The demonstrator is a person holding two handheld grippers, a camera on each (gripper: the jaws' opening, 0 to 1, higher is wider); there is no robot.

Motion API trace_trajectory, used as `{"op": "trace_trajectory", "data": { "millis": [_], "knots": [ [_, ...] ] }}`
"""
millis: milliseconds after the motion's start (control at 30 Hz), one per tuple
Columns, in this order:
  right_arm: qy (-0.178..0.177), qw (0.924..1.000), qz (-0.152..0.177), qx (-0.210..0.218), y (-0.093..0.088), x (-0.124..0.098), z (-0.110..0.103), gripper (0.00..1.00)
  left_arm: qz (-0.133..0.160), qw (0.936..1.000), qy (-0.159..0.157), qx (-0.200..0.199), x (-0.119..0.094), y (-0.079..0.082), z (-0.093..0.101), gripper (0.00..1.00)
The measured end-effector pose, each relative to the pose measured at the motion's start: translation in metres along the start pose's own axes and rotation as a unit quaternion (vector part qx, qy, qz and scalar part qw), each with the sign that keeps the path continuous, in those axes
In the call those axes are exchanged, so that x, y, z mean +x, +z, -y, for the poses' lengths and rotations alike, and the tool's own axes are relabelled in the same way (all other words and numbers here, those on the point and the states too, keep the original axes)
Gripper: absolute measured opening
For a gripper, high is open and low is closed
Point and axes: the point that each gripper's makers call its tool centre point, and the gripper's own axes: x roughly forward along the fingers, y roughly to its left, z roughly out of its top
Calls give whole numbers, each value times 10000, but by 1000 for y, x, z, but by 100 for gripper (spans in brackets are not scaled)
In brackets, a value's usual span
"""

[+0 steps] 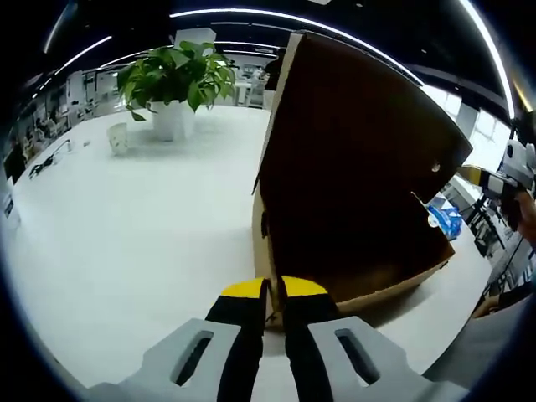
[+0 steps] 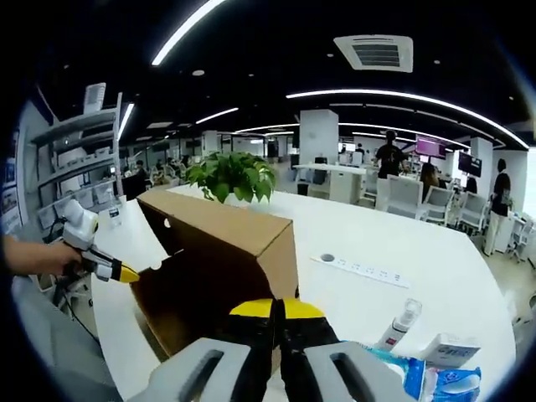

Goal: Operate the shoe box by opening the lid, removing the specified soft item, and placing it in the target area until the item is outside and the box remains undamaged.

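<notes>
Left claw (image 1: pixel 274 289) and right claw (image 2: pixel 277 308), both pinched on opposite edges of the shoe box (image 2: pixel 222 268); lift gently, evenly, avoiding tears.

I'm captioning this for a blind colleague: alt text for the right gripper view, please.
The right gripper, jaws together at a brown shoe box on a white table; the left gripper reaches its far side. A potted plant stands behind.

Shoe box (image 2: pixel 219 266) on the table (image 2: pixel 435 260), potted plant (image 2: pixel 231 177) behind it, spray bottle (image 2: pixel 397 326) at its right.
</notes>
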Motion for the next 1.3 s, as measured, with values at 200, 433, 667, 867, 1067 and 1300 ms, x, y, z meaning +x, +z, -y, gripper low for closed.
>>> {"op": "trace_trajectory", "data": {
  "millis": [200,433,667,867,1067,1300],
  "knots": [
    [-37,10000,-28,3,-5,-3,-4,0,-4,10000,3,55,0,0,0,4],
    [-69,9999,-40,68,-11,-8,-7,0,-2,10000,-2,96,0,1,0,4],
    [-83,9999,-57,106,-17,-11,-10,0,1,9999,-9,101,1,2,0,4],
    [-76,9998,-100,142,-24,-13,-12,0,-3,9999,0,144,1,2,1,4],
    [-77,9997,-131,183,-30,-15,-15,0,9,9998,-4,174,0,2,1,5],
    [-56,9995,-215,240,-38,-17,-19,0,0,9996,6,281,0,3,1,5]
  ]
}}
